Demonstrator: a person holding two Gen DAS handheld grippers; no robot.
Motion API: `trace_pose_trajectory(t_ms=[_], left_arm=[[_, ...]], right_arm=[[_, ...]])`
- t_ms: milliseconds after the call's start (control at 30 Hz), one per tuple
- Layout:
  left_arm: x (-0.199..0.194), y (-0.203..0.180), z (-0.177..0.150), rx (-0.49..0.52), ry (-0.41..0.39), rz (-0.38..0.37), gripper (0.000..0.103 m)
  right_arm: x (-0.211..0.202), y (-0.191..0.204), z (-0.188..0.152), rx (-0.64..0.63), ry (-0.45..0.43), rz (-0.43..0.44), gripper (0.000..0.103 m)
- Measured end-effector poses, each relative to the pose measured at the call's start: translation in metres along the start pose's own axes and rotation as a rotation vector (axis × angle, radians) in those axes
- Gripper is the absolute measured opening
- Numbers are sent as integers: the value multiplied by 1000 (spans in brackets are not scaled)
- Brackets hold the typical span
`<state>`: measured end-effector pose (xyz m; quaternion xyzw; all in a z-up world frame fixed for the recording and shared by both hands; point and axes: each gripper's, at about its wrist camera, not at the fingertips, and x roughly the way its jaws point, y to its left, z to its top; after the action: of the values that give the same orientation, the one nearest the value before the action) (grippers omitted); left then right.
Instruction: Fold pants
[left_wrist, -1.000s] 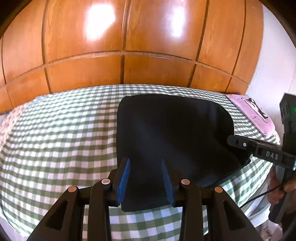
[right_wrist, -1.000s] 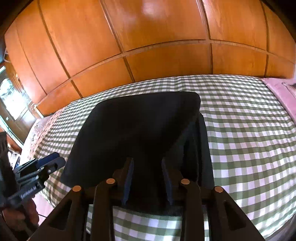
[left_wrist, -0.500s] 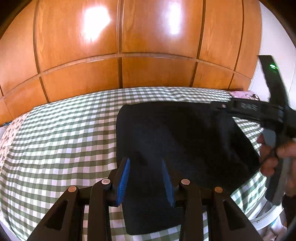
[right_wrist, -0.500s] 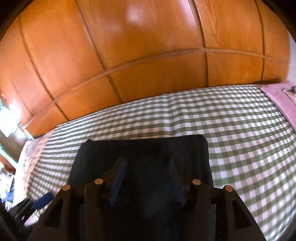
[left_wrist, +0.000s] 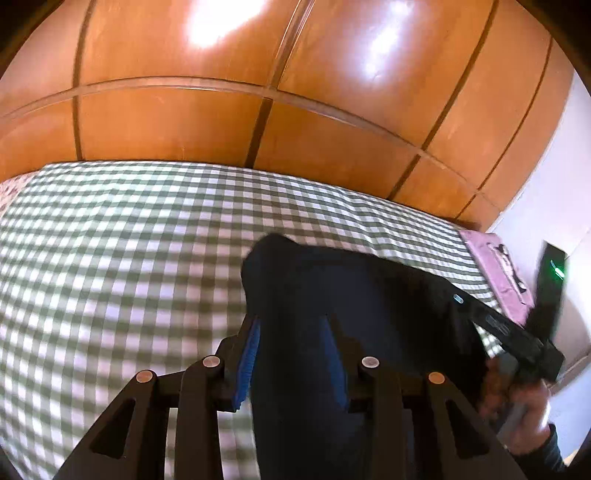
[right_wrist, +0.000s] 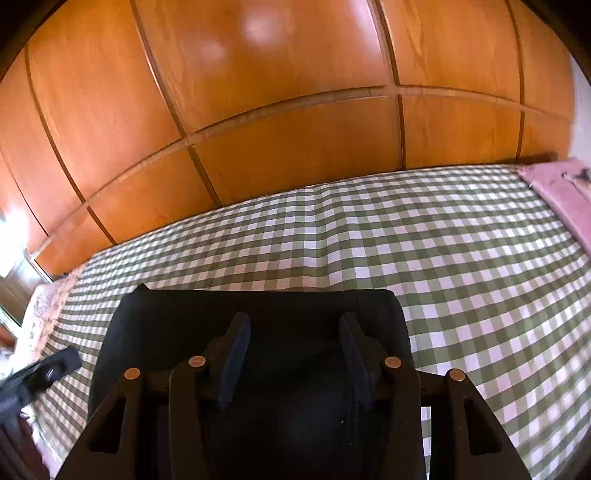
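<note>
The dark navy pants (left_wrist: 351, 295) lie folded on the green-checked bed (left_wrist: 129, 258). In the left wrist view my left gripper (left_wrist: 291, 325) has its blue-padded fingers apart, with the pants' near edge between and under them. My right gripper (left_wrist: 506, 325) shows at the right of that view, held by a hand over the pants' right edge. In the right wrist view the pants (right_wrist: 258, 314) form a compact dark rectangle, and my right gripper (right_wrist: 293, 328) hovers over them with fingers spread wide. The left gripper's tip (right_wrist: 55, 365) shows at the far left.
A wooden panelled wardrobe (right_wrist: 295, 110) stands behind the bed. A pink pillow (right_wrist: 561, 184) lies at the bed's right end; it also shows in the left wrist view (left_wrist: 498, 269). A floral pillow (right_wrist: 44, 314) lies at the left end.
The right gripper let go of the lifted pants layer, which now lies folded flat. Its fingers opened wider. Both grippers pulled back toward the bed's near edge; the left view tilted.
</note>
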<state>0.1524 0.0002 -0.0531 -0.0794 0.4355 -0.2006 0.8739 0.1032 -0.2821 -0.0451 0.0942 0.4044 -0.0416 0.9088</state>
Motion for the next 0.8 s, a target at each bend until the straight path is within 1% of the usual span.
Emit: trace_pose_trajectory(t_ms=[67, 100, 167, 200, 233, 267, 300, 333, 367, 400, 567, 667, 800], left_arm=[[12, -1, 12, 3, 11, -15, 35], [20, -2, 16, 6, 18, -4, 35], [37, 2, 25, -9, 27, 67, 34], [49, 4, 29, -17, 48, 75, 34], [58, 6, 30, -24, 63, 87, 38], [69, 9, 31, -30, 79, 122, 38], [82, 9, 28, -20, 109, 147, 39], [90, 9, 25, -8, 126, 165, 43], [96, 8, 20, 2, 124, 184, 45], [95, 7, 15, 16, 102, 198, 46], [60, 14, 8, -39, 34, 158, 45], [24, 14, -6, -23, -26, 169, 45], [-9, 9, -33, 1, -58, 134, 45]], right_arm=[[-1, 0, 0, -2, -2, 6, 51], [-1, -1, 0, 2, -4, 7, 51], [0, -5, 0, 10, -1, 15, 51], [1, -6, 0, 14, 3, 13, 51], [3, -8, -1, 20, 7, 11, 51], [7, -10, -1, 25, 8, 14, 51], [10, -13, -4, 28, 7, 19, 51], [13, -15, -7, 29, 7, 16, 51], [16, -16, -9, 24, 7, 9, 50], [18, -16, -10, 18, 2, 9, 50], [12, -14, -9, 7, -5, 19, 50], [0, -11, -6, 2, -7, 38, 51], [-25, -6, -13, -17, -16, 56, 51]])
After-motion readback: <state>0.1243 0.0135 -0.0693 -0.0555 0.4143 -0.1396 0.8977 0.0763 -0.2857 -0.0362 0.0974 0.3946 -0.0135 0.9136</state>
